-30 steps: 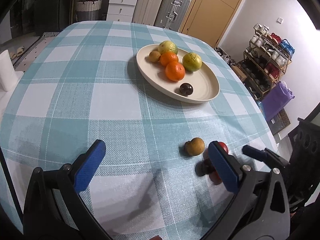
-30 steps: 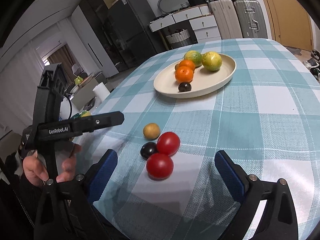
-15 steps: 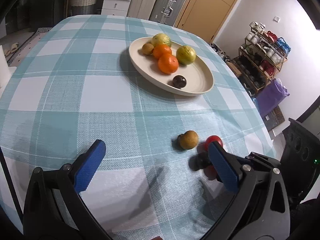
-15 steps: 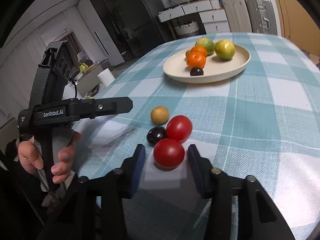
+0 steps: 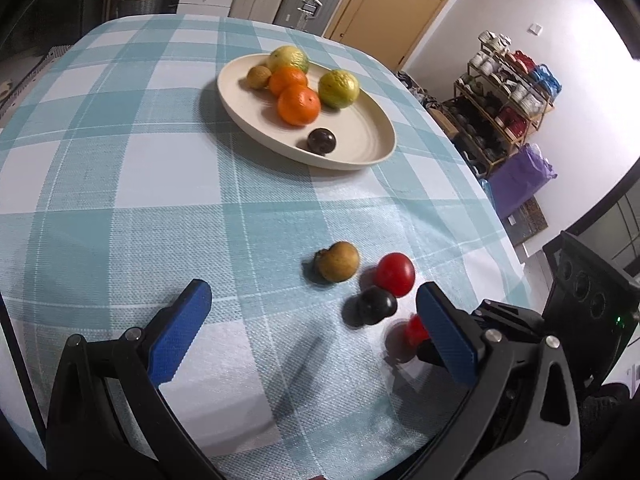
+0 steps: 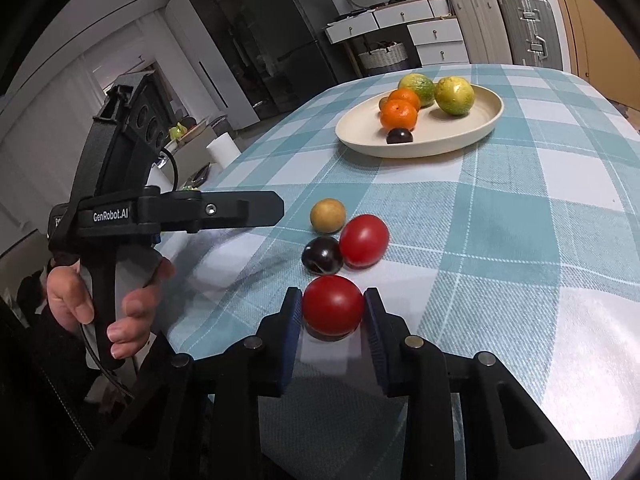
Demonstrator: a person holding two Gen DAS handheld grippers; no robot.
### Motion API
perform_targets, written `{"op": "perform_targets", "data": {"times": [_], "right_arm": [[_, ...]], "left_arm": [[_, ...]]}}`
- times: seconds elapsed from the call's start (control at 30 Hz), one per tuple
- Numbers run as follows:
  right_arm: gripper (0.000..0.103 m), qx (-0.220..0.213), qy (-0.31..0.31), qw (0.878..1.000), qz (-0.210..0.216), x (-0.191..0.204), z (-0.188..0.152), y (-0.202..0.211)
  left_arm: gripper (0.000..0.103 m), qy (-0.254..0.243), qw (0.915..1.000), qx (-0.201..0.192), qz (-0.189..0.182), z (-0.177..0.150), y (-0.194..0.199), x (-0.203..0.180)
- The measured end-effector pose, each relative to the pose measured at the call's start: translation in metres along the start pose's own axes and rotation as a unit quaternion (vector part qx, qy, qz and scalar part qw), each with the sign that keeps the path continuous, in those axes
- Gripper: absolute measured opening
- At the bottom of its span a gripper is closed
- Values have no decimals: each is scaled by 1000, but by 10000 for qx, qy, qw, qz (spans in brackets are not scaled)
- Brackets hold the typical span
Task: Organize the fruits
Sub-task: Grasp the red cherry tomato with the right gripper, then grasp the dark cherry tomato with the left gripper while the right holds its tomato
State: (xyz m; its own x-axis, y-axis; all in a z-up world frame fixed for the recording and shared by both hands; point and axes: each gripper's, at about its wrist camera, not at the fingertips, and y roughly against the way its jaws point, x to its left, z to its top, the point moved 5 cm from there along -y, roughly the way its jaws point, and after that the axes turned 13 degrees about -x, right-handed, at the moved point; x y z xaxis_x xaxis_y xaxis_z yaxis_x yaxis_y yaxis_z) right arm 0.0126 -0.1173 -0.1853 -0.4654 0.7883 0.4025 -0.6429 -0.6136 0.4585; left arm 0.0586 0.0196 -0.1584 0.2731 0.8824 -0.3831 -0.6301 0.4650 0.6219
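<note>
My right gripper is shut on a red tomato near the table's front edge; that tomato shows partly behind my left finger in the left wrist view. Beside it lie a second red tomato, a dark plum and a brown round fruit. A cream plate further back holds two oranges, two green-yellow citrus, a small brown fruit and a dark plum. My left gripper is open and empty above the cloth, left of the loose fruits.
The table has a teal and white checked cloth. Its right edge drops off toward a shoe rack and a purple bag. Drawers and suitcases stand behind the far edge.
My right gripper moved in and closed its fingers around the nearest red tomato. My left gripper drifted a little toward the loose fruits and stayed open.
</note>
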Motion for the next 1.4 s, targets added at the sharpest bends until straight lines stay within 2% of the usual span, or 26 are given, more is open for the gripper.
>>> {"op": "perform_targets", "data": {"times": [0.2, 0.3, 0.47, 0.57, 0.63, 0.73, 0.77, 0.83, 1.13, 1.3, 1.4], "right_arm": [[32, -163, -131, 9997, -151, -12, 1, 16], [32, -271, -190, 9991, -257, -20, 5, 24], [32, -438, -349, 9979, -331, -32, 14, 34], [32, -543, -310, 9974, -351, -35, 20, 40], [32, -596, -299, 9971, -381, -37, 23, 42], [32, -680, -318, 9964, -386, -39, 27, 44], [32, -700, -329, 9964, -362, -40, 28, 44], [32, -730, -317, 9962, -366, -40, 30, 44], [32, -824, -373, 9952, -380, -46, 33, 50], [32, -849, -379, 9949, -387, -47, 34, 53], [32, -852, -369, 9950, -380, -47, 34, 52]], "left_arm": [[102, -180, 9998, 72, 22, -5, -3, -9], [101, -331, 9991, 235, -77, -11, -9, -17], [100, -616, 9977, 297, 2, -17, -15, -31], [94, -897, 9956, 207, 178, -17, -16, -40], [84, -1001, 9944, 240, 221, -19, -18, -45], [71, -950, 9947, 361, 170, -21, -23, -48], [70, -928, 9948, 372, 178, -21, -24, -48], [58, -914, 9950, 375, 157, -20, -23, -50], [25, -960, 9938, 554, 63, -24, -24, -56], [23, -849, 9949, 517, -193, -21, -20, -58], [23, -856, 9949, 493, -210, -20, -18, -59]]}}
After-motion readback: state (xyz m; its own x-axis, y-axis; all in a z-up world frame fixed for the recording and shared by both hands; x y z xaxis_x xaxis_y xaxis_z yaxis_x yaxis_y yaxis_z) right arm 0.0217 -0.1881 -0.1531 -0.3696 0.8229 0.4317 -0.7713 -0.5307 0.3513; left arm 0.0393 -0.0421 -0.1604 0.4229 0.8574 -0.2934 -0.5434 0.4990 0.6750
